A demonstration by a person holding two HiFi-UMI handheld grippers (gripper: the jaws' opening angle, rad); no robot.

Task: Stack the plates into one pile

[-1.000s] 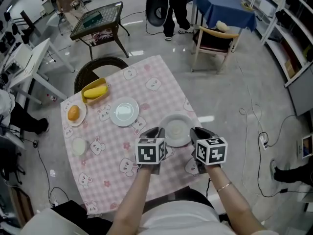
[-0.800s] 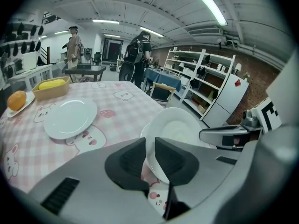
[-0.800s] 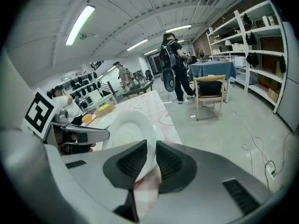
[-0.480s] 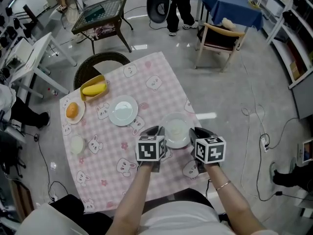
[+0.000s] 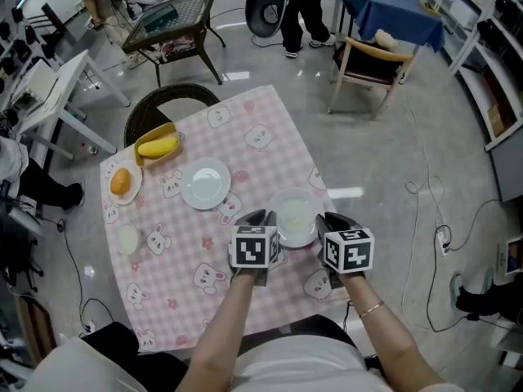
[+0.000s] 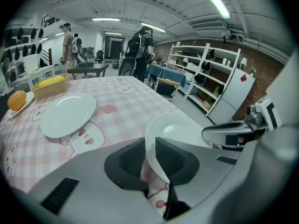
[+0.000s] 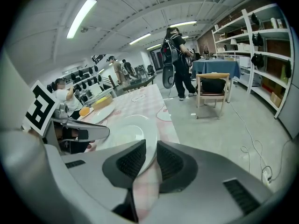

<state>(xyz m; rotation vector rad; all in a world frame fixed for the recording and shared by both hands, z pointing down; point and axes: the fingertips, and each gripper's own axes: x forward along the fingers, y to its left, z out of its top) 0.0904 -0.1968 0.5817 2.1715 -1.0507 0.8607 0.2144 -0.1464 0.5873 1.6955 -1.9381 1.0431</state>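
At the table [image 5: 176, 256], left tongs [image 5: 263, 217] pinch the plate [image 5: 296, 215] rim — right tongs [image 5: 328, 219], jaws just opening, loosely straddle it.

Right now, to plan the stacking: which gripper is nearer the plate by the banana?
Left gripper: at the near plate's left rim, toward the far plate. Right gripper, jaws just opening round the right rim, lies farther.

black-and-white marker cubes [image 5: 252, 249], thin bracelet [image 5: 372, 309], white top [image 5: 302, 364]

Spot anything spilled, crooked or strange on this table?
Nothing looks spilled or broken. The only thing that stands out is the near plate, which lies very close to the checked cloth's right edge.
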